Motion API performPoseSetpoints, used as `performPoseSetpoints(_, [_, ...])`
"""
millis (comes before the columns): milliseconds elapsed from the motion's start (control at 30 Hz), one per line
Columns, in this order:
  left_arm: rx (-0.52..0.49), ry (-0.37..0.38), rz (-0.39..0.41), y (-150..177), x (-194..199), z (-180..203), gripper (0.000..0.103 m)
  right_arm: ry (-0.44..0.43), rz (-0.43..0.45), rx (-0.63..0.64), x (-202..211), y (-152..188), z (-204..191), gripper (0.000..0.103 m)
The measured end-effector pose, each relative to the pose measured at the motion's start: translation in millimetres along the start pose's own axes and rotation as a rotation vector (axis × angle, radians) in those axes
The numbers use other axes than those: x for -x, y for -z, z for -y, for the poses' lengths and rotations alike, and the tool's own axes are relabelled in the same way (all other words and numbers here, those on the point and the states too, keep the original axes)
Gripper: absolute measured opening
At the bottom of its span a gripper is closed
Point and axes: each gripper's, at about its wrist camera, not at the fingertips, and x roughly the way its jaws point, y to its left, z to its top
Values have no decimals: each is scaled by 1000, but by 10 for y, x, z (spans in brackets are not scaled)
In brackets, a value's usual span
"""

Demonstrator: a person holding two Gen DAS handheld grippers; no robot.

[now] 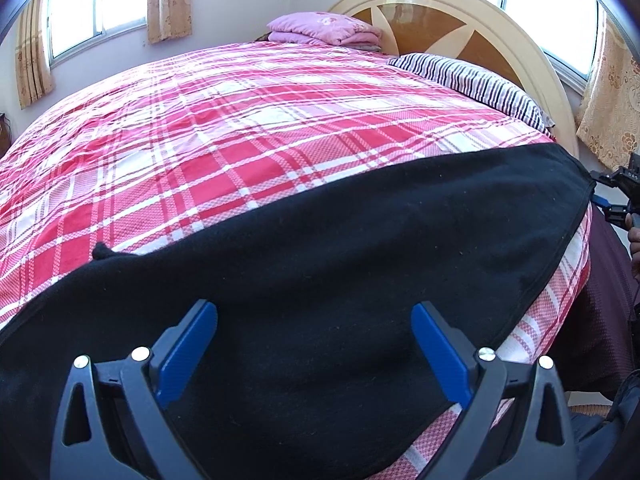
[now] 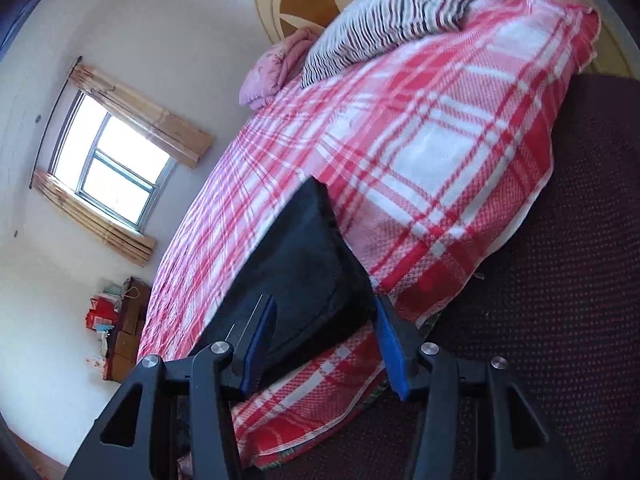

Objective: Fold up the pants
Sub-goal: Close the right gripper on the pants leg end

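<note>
Black pants [image 1: 360,240] lie stretched out flat along the near edge of a bed with a red and white plaid cover [image 1: 224,128]. My left gripper [image 1: 314,308] hovers over the middle of the pants, its blue pads wide apart and holding nothing. In the right wrist view, one end of the pants [image 2: 304,248] reaches the bed's side edge. My right gripper [image 2: 324,304] stands over that end with its jaws partly apart. The cloth's corner shows between the fingers, and the pads do not press on it. The right gripper [image 1: 624,192] also shows at the far right of the left wrist view.
A striped pillow [image 1: 472,76] and a folded pink blanket [image 1: 324,28] lie by the wooden headboard [image 1: 432,20]. The bed's dark maroon side [image 2: 560,280] drops off to the right. A low wooden cabinet [image 2: 124,328] with red bags stands against the far wall, under a window [image 2: 116,168].
</note>
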Motion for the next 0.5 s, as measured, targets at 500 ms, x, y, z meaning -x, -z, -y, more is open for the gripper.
performPoseSetpoints(500, [15,4,5,13,23,-20,100,-7,61,22,-58,-1,-95,49])
